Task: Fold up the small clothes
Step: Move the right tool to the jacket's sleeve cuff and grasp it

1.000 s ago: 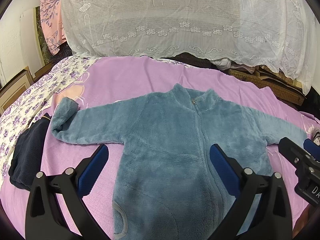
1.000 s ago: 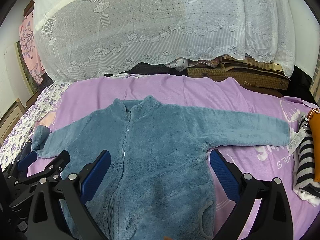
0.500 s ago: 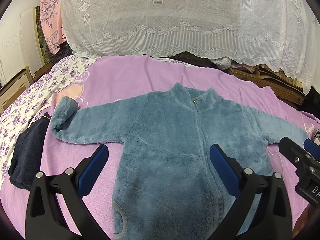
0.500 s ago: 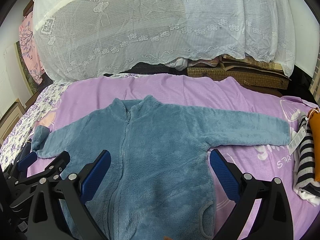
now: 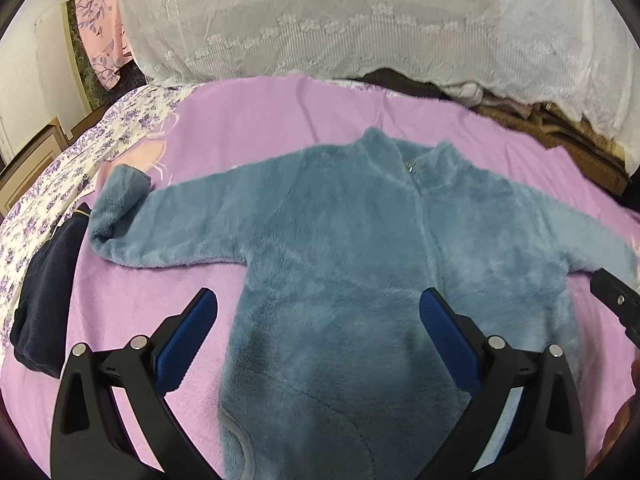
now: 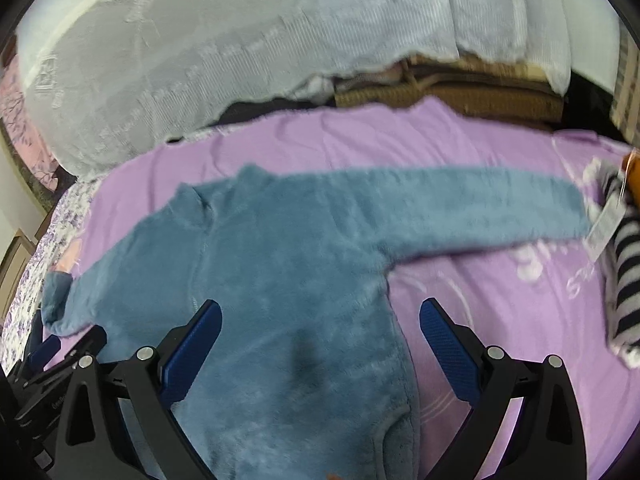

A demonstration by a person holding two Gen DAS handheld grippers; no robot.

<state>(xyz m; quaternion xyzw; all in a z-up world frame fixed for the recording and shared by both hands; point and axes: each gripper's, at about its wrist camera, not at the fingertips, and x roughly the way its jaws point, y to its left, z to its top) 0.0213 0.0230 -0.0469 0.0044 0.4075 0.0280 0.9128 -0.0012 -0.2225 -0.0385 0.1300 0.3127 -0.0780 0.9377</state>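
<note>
A fluffy blue-grey fleece jacket [image 5: 360,256] lies flat, front up, zipped, on a purple blanket [image 5: 248,120], both sleeves spread out sideways. It also shows in the right wrist view [image 6: 288,272]. My left gripper [image 5: 318,328] is open and empty, hovering above the jacket's lower left body. My right gripper [image 6: 320,332] is open and empty above the jacket's lower right body, its right finger over bare blanket. The right sleeve [image 6: 460,212] reaches toward the right edge. The left sleeve cuff [image 5: 120,196] is slightly curled.
A dark navy folded garment [image 5: 44,280] lies at the blanket's left edge. A striped black-and-white garment with a tag [image 6: 620,256] lies at the right. A white lace cover [image 5: 360,20] drapes a pile behind. A floral sheet [image 5: 48,176] lies left.
Both grippers have moved forward and lower toward the jacket, the right one also swinging right; the views are blurred. The jacket has not moved. Both stay open.
</note>
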